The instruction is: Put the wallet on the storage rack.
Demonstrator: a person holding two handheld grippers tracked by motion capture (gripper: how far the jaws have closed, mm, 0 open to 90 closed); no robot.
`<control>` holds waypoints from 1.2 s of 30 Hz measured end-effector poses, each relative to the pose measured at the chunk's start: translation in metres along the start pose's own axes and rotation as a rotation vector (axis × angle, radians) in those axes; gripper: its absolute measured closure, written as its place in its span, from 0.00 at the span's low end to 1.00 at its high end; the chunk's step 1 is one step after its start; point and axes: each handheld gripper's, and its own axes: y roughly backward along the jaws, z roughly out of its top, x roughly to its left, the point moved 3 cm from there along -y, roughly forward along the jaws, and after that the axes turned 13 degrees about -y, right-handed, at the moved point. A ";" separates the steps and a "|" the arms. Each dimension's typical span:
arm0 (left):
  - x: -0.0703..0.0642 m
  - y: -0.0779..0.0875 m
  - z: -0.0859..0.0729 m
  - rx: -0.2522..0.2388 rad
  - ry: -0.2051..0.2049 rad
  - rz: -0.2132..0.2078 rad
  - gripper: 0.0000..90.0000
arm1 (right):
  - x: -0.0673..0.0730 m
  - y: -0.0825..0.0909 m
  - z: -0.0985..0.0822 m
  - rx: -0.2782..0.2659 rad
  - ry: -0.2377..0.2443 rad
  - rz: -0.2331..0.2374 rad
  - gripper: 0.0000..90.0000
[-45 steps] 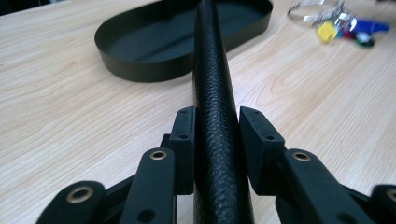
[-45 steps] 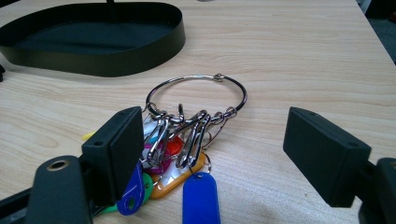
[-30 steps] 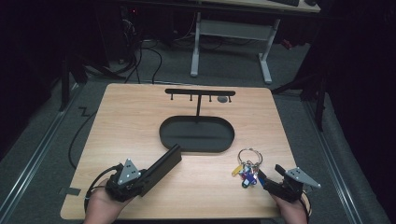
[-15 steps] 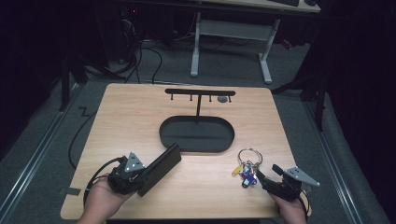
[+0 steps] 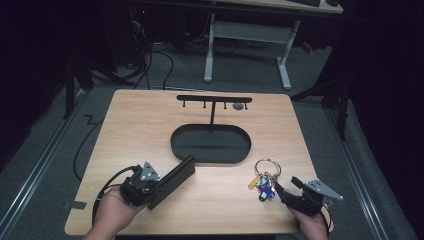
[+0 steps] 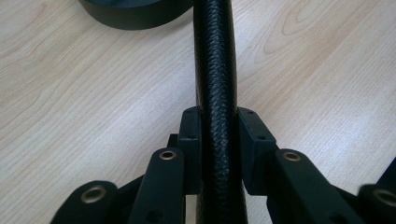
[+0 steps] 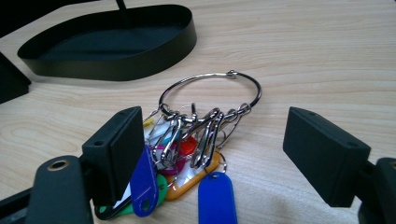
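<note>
- The left gripper (image 5: 150, 187) is seen at the near left of the worktop (image 5: 140, 125), its fingers (image 6: 190, 140) closed onto the edges of a black wallet (image 5: 172, 180); the jaws have just been closing, with the wallet between them.
- The wallet is held on edge, its near end between the fingers and its far end reaching towards the black tray (image 5: 210, 145) just beyond.
- It is judged light, fairly stiff along its length and covered in grained leather that gives the pads good purchase, so a grip across the thin sides near one end should serve.
- Beyond the tray a hook rack (image 5: 214, 99) is seen, well away from both grippers.
- The right gripper (image 5: 282, 192) rests at the near right, its fingers (image 7: 116, 149) spread wide, with nothing gripped.
- A bunch of keys (image 7: 187, 154) on a large ring (image 7: 210, 88) lies between and just ahead of these fingers; it is judged loose, floppy and prone to slide, best taken at the ring.
</note>
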 end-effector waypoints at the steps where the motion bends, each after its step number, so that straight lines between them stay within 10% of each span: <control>1: 0.000 0.000 0.000 0.000 0.001 -0.001 0.82 | 0.001 0.000 0.000 0.000 0.008 0.003 0.23; 8: -0.003 0.000 0.002 -0.004 -0.011 0.017 0.83 | 0.003 0.001 0.004 -0.018 0.032 0.027 0.23; 24: -0.008 0.007 0.027 -0.045 -0.216 0.070 0.83 | -0.007 0.034 0.006 -0.094 0.024 -0.047 0.24; 36: 0.007 0.004 0.058 -0.071 -0.318 0.121 0.83 | -0.005 0.031 0.000 -0.051 0.068 -0.058 0.24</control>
